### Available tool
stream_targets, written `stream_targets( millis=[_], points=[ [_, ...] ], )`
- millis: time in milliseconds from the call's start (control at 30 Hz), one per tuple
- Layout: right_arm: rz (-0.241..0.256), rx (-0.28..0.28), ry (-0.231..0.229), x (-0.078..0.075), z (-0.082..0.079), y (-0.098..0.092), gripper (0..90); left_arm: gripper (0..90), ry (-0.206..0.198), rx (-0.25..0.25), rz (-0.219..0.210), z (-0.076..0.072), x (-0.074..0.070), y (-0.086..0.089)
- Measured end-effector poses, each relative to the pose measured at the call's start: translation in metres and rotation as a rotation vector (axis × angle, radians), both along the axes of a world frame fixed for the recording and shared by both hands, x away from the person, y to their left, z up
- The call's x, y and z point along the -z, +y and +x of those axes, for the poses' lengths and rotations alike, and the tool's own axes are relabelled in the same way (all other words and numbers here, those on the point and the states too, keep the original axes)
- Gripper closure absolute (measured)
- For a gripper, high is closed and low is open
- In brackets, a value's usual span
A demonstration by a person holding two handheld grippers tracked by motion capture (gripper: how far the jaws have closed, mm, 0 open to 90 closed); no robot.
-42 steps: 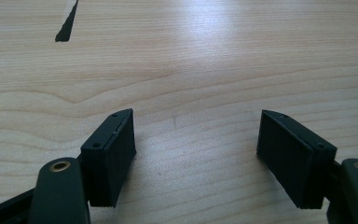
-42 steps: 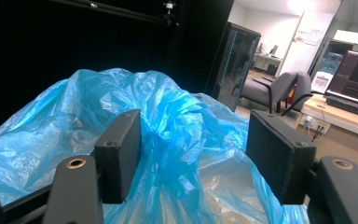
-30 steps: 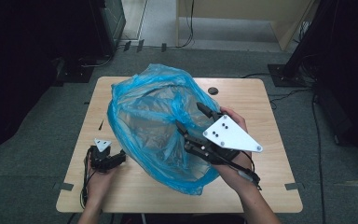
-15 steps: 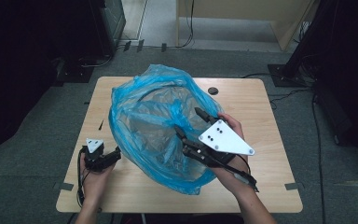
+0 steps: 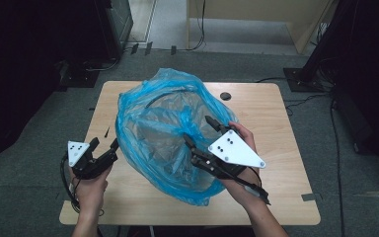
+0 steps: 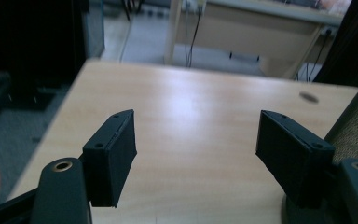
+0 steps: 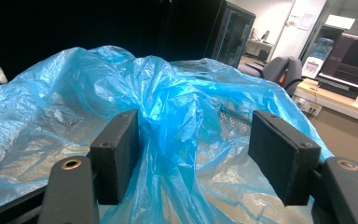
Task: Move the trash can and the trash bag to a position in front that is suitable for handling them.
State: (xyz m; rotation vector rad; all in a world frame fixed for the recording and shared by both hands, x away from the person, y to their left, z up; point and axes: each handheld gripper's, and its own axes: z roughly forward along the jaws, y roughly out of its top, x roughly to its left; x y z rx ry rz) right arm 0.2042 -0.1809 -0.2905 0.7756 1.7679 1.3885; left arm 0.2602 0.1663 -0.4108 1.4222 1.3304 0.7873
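Your right gripper gapes around a ridge of the blue bag — thin, slippery film; pinch that bunched fold.

A wooden table is standing on grey carpet at frame centre, a small dark disc lying near its far edge, while cables are trailing across the upper background.
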Motion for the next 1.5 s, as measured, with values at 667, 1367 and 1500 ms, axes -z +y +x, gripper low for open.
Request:
stream_targets(
  millis=[667,1367,1500],
  points=[
    [0.008,0.036,-0.013,0.005,0.000,0.000,34.8,28.0,-0.361,0.045,-0.185,-0.065,-0.099,-0.013],
    [0.005,0.045,-0.003,0.004,-0.002,-0.010,34.9,23.5,-0.241,0.135,-0.138,-0.054,-0.072,-0.053],
    [0.018,0.030,0.005,0.004,-0.003,-0.017,34.2,23.6,-0.212,0.140,-0.131,-0.049,-0.064,-0.057]
  ],
)
